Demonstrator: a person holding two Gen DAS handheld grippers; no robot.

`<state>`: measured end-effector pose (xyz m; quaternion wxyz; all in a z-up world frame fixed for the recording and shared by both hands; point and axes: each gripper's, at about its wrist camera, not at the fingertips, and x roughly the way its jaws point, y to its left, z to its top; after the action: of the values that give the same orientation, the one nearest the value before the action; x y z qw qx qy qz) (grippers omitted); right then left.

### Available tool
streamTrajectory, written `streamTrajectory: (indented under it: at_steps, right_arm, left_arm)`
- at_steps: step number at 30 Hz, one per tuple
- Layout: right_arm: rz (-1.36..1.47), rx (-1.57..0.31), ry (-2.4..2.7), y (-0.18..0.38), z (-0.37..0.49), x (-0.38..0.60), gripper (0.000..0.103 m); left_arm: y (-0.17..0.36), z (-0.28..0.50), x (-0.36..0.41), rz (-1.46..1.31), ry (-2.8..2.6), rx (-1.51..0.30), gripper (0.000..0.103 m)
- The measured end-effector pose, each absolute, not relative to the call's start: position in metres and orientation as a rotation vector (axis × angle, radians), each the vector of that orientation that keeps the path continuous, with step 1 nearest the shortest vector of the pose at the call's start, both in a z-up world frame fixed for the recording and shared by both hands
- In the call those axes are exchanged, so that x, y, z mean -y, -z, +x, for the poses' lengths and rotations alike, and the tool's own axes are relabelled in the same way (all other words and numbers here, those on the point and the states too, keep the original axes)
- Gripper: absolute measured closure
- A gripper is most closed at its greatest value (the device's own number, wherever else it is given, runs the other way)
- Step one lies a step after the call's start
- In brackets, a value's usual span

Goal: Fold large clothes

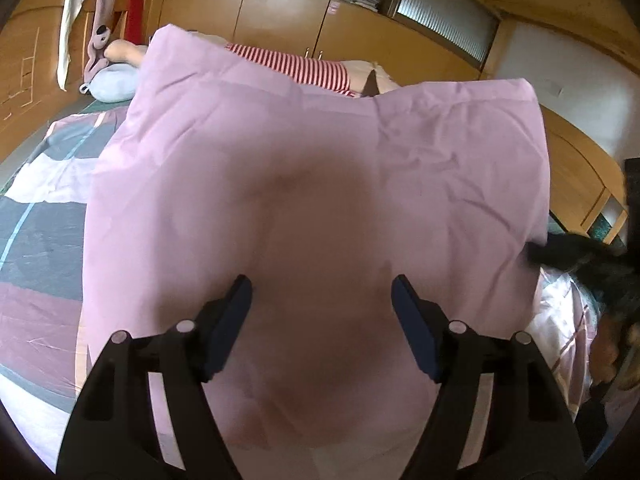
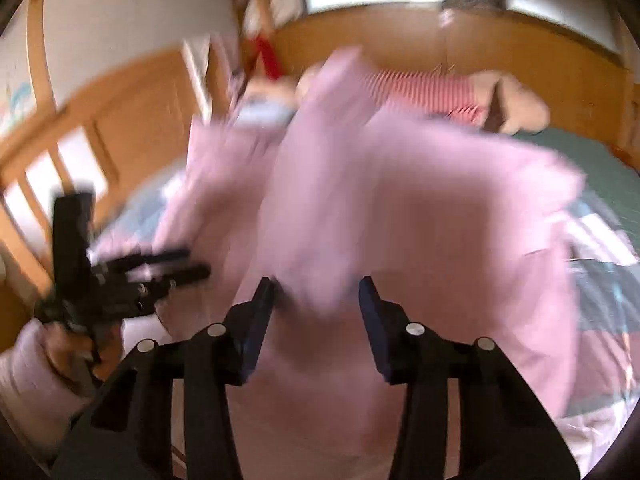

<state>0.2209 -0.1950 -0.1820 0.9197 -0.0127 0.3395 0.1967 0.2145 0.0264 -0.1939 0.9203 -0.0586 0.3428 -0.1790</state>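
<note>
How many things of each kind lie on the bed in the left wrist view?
Pink cloth: 1
Red-and-white striped plush doll: 1
Pale blue plush cushion: 1
Pink plush toy: 1
Total: 4

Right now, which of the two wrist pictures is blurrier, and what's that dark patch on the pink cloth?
Right wrist view: heavy motion blur smears the pink cloth and the left tool, though the right tool stays sharp. Left wrist view: mostly crisp, creases readable; the dark patch on the pink cloth looks like a soft shadow ahead of the open left tool. Both show fisheye bending at the edges.
</note>
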Motion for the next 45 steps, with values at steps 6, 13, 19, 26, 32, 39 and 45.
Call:
streamTrajectory:
  at_steps: [6, 13, 19, 26, 32, 39, 45]
  right_arm:
    - [-0.022, -0.752, -0.267, 0.209, 0.333, 0.177, 0.055]
    - [-0.079, -0.744, -0.135, 0.220, 0.396, 0.159, 0.048]
    - [0.117, -0.652, -0.141, 0.193, 0.383, 0.227, 0.047]
    - [0.333, -0.686, 0.481, 0.194, 0.383, 0.417, 0.046]
    - [0.301, -0.516, 0.255, 0.150, 0.313, 0.418, 0.042]
    - [0.222, -0.766, -0.086, 0.205, 0.281, 0.352, 0.031]
    - [0.273, -0.770, 0.379, 0.238, 0.289, 0.433, 0.023]
  left_arm:
    - [0.189, 0.226, -0.036, -0.135, 0.322, -0.695, 0.012]
    - [0.206, 0.254, -0.047, -0.136, 0.247, -0.745, 0.012]
    - [0.217, 0.262, -0.056, -0.159, 0.204, -0.791, 0.012]
    - [0.220, 0.268, -0.071, -0.204, 0.171, -0.806, 0.012]
    - [0.214, 0.267, -0.082, -0.258, 0.145, -0.780, 0.012]
    - [0.217, 0.266, -0.084, -0.254, 0.126, -0.778, 0.012]
    - [0.223, 0.266, -0.082, -0.200, 0.104, -0.789, 0.009]
